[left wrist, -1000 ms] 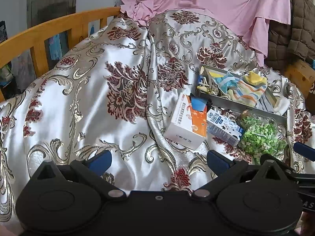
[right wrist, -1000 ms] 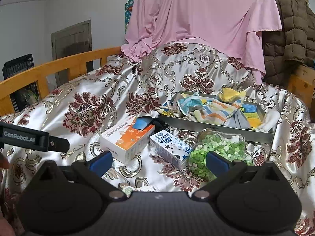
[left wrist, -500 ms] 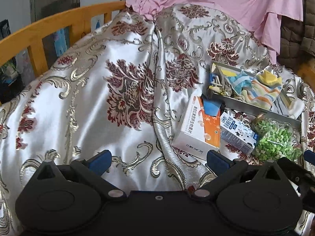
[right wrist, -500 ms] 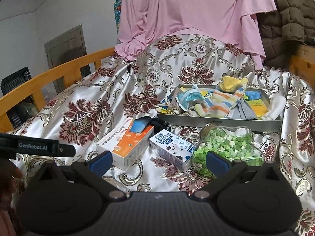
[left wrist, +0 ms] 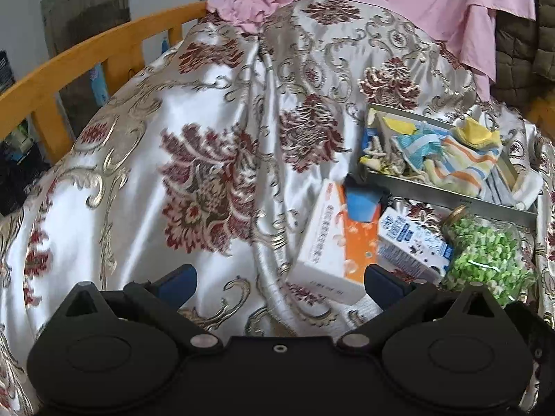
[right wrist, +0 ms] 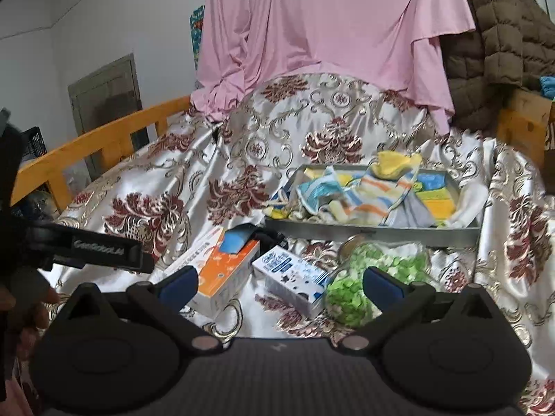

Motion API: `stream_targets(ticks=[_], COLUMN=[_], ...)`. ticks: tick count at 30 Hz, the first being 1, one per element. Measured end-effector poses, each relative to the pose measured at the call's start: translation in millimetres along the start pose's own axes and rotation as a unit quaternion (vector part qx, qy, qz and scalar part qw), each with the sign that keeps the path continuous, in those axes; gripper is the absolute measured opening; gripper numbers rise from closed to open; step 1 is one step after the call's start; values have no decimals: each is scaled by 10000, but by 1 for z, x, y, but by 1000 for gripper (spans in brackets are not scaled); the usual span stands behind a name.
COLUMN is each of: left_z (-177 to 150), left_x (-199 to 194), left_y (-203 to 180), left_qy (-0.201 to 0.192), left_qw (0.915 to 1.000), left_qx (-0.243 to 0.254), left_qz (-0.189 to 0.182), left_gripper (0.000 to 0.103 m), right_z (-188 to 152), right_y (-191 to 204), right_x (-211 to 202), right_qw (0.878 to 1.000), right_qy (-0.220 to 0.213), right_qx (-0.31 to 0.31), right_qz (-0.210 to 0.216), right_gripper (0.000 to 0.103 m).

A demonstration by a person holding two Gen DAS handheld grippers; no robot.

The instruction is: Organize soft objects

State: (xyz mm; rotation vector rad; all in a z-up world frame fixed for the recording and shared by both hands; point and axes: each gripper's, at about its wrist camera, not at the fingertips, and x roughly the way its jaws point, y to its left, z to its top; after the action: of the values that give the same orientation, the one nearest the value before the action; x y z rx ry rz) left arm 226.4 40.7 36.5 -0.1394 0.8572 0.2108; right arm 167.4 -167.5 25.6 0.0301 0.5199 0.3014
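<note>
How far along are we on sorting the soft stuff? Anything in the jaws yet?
Done: striped cloth and yellow cloth already lie in the grey tray. In hand: nothing; left gripper and right gripper are both open and empty. Left: the orange box, milk carton and green-filled jar lie outside the tray.

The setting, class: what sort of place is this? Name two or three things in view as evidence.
Probably a bedroom: a bed with an orange wooden rail, spread with a floral satin bedspread. A pink sheet and a brown quilted coat hang behind it.
</note>
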Motion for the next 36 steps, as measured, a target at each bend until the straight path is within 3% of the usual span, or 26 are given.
stream_targets(ticks=[5, 10, 16, 22, 26, 31, 36], left_z=[20, 42, 59, 51, 47, 53, 59], left_x=[3, 13, 22, 32, 38, 50, 65], left_y=[-25, -48, -66, -55, -39, -23, -16], left_qy=[143, 348, 219, -60, -72, -51, -290], left_qw=[9988, 9961, 9936, 9902, 9891, 9888, 9877], left_qx=[467, 814, 1024, 1282, 1294, 1110, 1272], left_qz=[81, -56, -416, -550, -693, -998, -860], left_gripper=[102, 102, 102, 102, 102, 102, 102], right_z=[6, 9, 12, 14, 13, 11, 13], right_y=[-6, -16, -23, -22, -18, -5, 0], right_x=[-16, -1, 28, 32, 29, 40, 64], right_qw=[9991, 9972, 9942, 9935, 9954, 9919, 9888], right_qy=[-376, -625, -506, -565, -438, -626, -728], right_qx=[-179, -390, -905, -803, -733, -1087, -1304], right_qz=[-126, -113, -292, -577, -429, -194, 11], right_gripper=[103, 103, 103, 103, 103, 103, 103])
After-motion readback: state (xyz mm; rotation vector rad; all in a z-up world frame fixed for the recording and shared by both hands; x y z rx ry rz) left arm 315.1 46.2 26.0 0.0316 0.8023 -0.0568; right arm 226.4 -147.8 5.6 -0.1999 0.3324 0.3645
